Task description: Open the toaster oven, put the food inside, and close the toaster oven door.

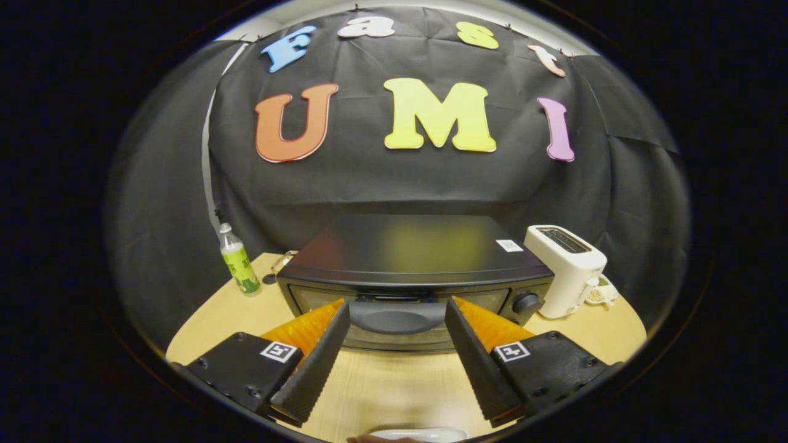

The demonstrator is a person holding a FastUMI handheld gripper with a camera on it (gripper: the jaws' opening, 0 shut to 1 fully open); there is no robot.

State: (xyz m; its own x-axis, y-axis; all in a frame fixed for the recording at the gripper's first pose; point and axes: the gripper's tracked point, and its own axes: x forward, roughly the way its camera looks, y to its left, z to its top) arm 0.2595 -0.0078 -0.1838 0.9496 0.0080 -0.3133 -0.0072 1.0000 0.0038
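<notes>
Toaster oven closed, gripper spread at its door handle

Toaster oven (414, 271) stands toward the back of the wooden worktop (394, 387), front facing the gripper, door shut. Its dark handle (397, 317) runs across the upper part of the door. A round knob (526, 302) sits on the right end of the front panel, and a small white label is stuck to the right rear of the top.

Gripper (397, 314) is spread wide. Its two fingers reach up to the oven front, one tip at each end of the handle. Whether either tip touches the handle cannot be told.

White toaster (569, 267) stands just beside the oven's right side, near the worktop's right edge. A plastic bottle (239, 261) with a green label stands upright at the back left corner, apart from the oven.

A pale, flat item (425, 434) lies at the near edge of the worktop, below the fingers; too little shows to identify it.
</notes>
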